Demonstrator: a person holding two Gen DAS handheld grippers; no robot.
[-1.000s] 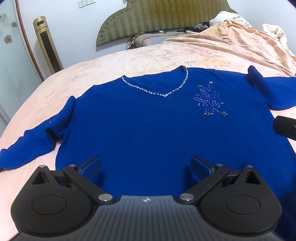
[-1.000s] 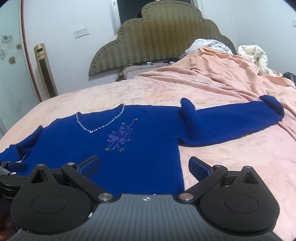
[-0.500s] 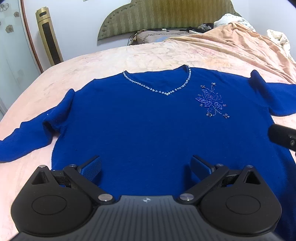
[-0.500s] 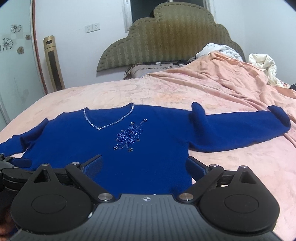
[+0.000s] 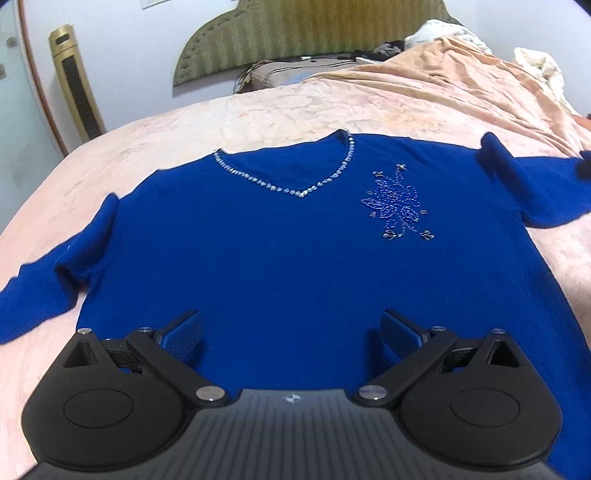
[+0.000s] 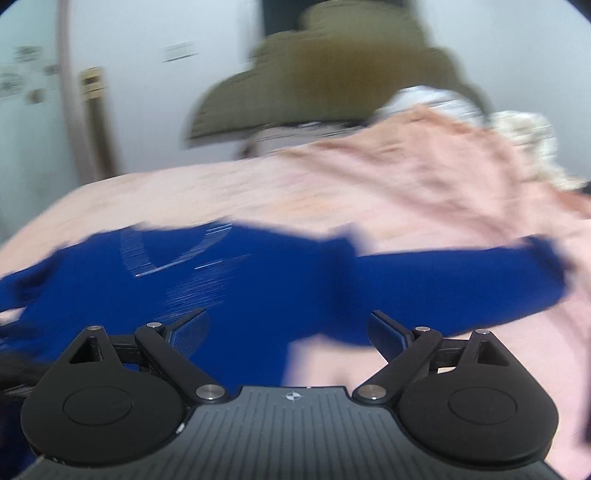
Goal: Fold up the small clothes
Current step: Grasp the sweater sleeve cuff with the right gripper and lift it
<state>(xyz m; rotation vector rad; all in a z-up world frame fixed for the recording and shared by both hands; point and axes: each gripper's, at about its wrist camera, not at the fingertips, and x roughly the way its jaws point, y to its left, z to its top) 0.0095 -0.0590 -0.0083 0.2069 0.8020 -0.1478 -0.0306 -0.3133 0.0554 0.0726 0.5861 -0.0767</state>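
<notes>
A royal-blue sweater [image 5: 280, 258] lies flat, front up, on the pink bed, with a beaded V-neck [image 5: 295, 186] and a beaded flower [image 5: 397, 203] on the chest. Both sleeves are spread out to the sides. My left gripper [image 5: 291, 328] is open and empty, above the sweater's lower middle. My right gripper [image 6: 288, 328] is open and empty, above the sweater's right side seam, below the right sleeve [image 6: 454, 284]. The right wrist view is blurred by motion.
The pink bedspread [image 5: 295, 110] runs to a green padded headboard [image 5: 295, 33]. A crumpled peach blanket [image 5: 461, 74] and white bedding [image 5: 539, 62] are piled at the back right. A gold tower fan [image 5: 75, 85] stands by the wall on the left.
The right gripper has swung to the right and now its view is blurred; it has left the left wrist view. The left gripper has shifted slightly. The sweater lies unmoved.
</notes>
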